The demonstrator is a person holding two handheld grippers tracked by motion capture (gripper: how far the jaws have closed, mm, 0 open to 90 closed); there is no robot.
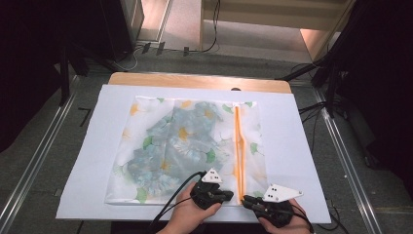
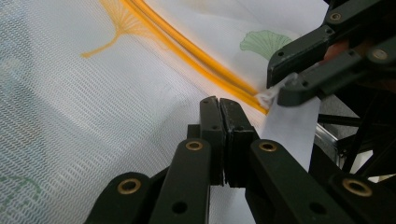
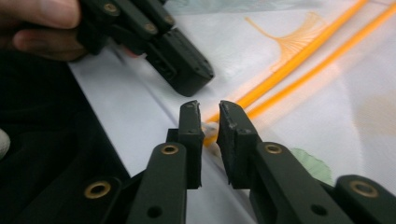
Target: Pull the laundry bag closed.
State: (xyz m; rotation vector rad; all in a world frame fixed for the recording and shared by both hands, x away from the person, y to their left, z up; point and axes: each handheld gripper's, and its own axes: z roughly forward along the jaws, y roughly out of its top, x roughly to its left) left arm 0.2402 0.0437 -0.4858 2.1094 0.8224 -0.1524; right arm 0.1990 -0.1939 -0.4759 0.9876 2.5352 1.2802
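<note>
1. Down at the near edge of the white sheet I've got both tools parked at the bottom end of the orange zipper on the floral mesh bag, which lies flat in the middle of the table.
2. Left gripper: jaws pressed fully together on the mesh just beside the zipper. My guess is that's there to pin the bag so it doesn't slide.
3. Right gripper: jaws a narrow gap apart around the little white pull tab at the zipper's end. Can't tell if the pads actually bite it.
4. Brands or writing: none I can read, just flower and ginkgo leaf prints.
</note>
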